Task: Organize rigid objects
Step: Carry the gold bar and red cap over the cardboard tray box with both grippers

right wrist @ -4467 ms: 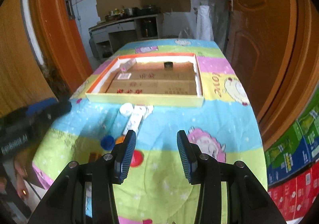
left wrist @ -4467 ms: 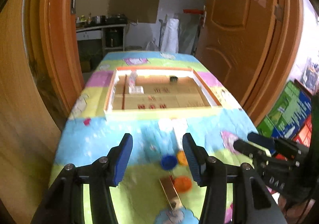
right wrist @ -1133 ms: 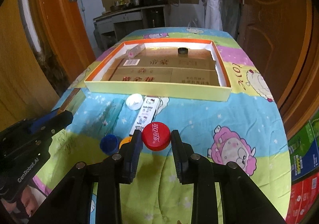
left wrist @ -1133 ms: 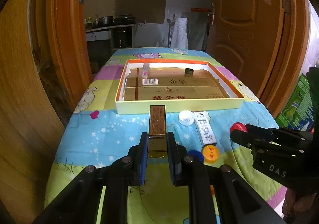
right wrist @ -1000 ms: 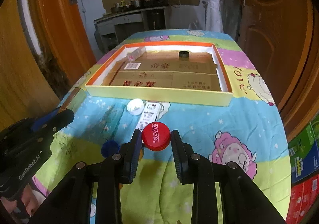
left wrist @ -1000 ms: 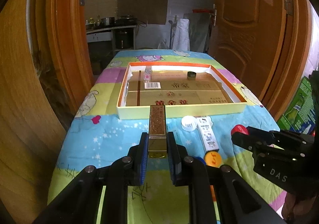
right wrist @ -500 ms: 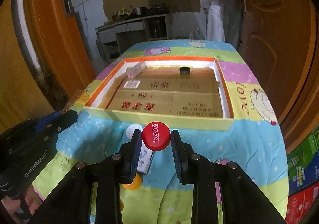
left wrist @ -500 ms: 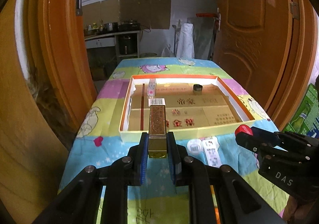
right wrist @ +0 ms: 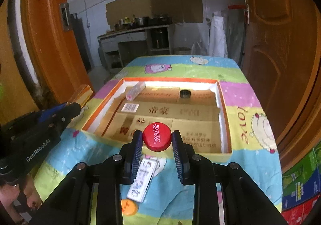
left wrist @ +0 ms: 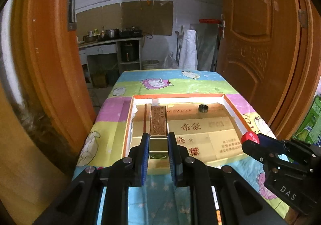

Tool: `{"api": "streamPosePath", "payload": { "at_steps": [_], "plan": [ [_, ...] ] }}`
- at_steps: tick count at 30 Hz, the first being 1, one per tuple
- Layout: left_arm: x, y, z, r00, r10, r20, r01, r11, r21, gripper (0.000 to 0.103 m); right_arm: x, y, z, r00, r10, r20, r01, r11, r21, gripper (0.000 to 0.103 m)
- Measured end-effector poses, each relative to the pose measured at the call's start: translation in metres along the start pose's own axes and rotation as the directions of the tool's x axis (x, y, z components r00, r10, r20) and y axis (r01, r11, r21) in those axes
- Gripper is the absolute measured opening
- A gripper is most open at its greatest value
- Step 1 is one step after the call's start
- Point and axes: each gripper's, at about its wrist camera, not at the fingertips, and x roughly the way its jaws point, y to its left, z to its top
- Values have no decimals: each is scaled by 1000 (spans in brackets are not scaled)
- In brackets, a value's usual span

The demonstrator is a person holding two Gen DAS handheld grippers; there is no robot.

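Left gripper point(left wrist: 158, 145) clamps a gold rectangular box point(left wrist: 158, 124), right gripper point(right wrist: 157, 141) a red bottle cap point(right wrist: 157, 138); neither lies in the orange-rimmed cardboard tray point(right wrist: 222, 92) at frame centre, which holds few items.

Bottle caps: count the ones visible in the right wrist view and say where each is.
2. A red cap is clamped in the right gripper, near the tray's front edge. An orange cap lies on the tablecloth below, partly cut off by the gripper. The grippers may hide others.
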Motion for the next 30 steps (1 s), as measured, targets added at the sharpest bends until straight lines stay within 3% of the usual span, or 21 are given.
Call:
{"api": "streamPosePath", "payload": {
  "at_steps": [18,30],
  "plan": [
    [50,-15,42,997,-68,-27,69,997,31,18,35,-38,34,999,-37,21,36,999,33,31],
    [100,-13,55,988,-100,-121,105,994,33,18,76,-50,51,1000,-27,-6,27,998,58,31]
  ]
}}
